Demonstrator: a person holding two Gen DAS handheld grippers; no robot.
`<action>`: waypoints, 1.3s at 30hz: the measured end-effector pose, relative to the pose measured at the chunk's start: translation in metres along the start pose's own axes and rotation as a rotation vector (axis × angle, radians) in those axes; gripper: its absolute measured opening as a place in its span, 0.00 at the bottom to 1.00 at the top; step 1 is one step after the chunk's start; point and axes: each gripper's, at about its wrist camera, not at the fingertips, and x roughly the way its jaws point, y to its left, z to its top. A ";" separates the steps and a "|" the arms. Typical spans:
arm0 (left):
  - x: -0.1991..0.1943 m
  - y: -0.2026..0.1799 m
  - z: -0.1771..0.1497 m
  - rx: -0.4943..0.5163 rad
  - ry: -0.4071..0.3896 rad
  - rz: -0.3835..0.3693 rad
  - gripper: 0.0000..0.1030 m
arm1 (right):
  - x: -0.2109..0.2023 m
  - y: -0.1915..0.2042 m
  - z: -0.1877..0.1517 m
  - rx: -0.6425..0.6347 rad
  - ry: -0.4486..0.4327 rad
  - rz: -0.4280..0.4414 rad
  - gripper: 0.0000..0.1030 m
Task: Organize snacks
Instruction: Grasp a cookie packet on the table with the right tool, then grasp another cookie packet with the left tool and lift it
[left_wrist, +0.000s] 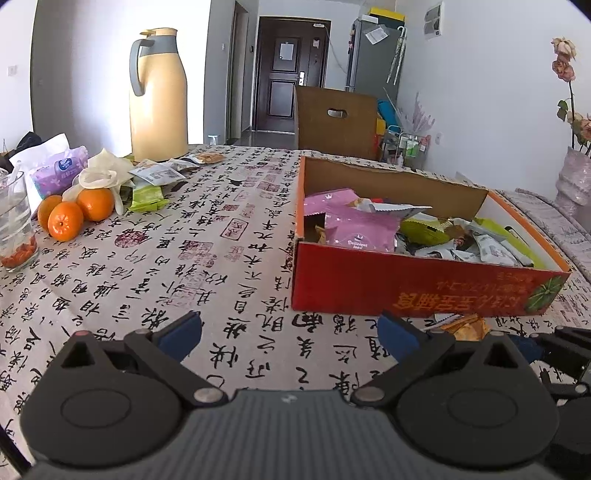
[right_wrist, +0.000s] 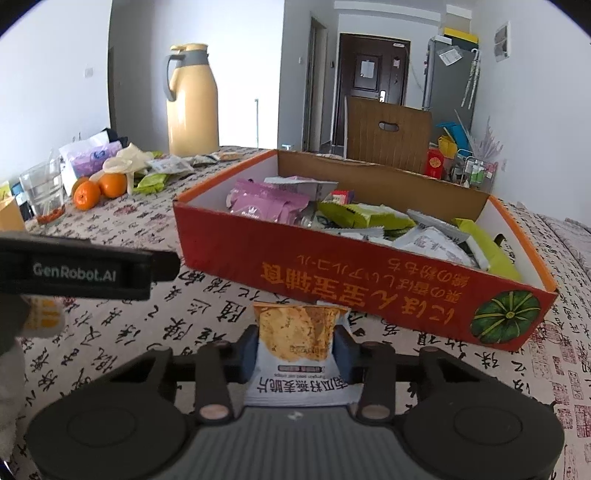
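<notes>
My right gripper (right_wrist: 295, 350) is shut on a white-and-orange cracker packet (right_wrist: 295, 339), its blue pads pressing both sides, just in front of the red cardboard box (right_wrist: 332, 273). The box holds several pink, green and white snack packets (right_wrist: 354, 218). In the left wrist view, my left gripper (left_wrist: 290, 334) stands open over bare tablecloth, nothing between its fingers, left of the box (left_wrist: 406, 280). The cracker packet (left_wrist: 461, 326) shows beyond its right finger. More loose snack packets (left_wrist: 159, 173) lie at the far left by the thermos.
A tan thermos (left_wrist: 159, 96), three oranges (left_wrist: 74, 214), a glass (left_wrist: 14, 221) and a purple tissue pack (left_wrist: 59, 173) crowd the table's far left. A brown chair back (left_wrist: 336, 122) stands behind the table. A wrapped vase (left_wrist: 576, 181) sits at right.
</notes>
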 end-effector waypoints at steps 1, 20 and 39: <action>0.000 -0.001 0.000 0.002 0.001 -0.002 1.00 | -0.002 -0.002 0.000 0.006 -0.007 -0.001 0.40; 0.012 -0.075 0.000 0.112 0.104 -0.058 1.00 | -0.035 -0.099 -0.024 0.199 -0.096 -0.179 0.40; 0.060 -0.145 0.002 0.110 0.268 0.044 1.00 | -0.039 -0.126 -0.042 0.244 -0.122 -0.113 0.41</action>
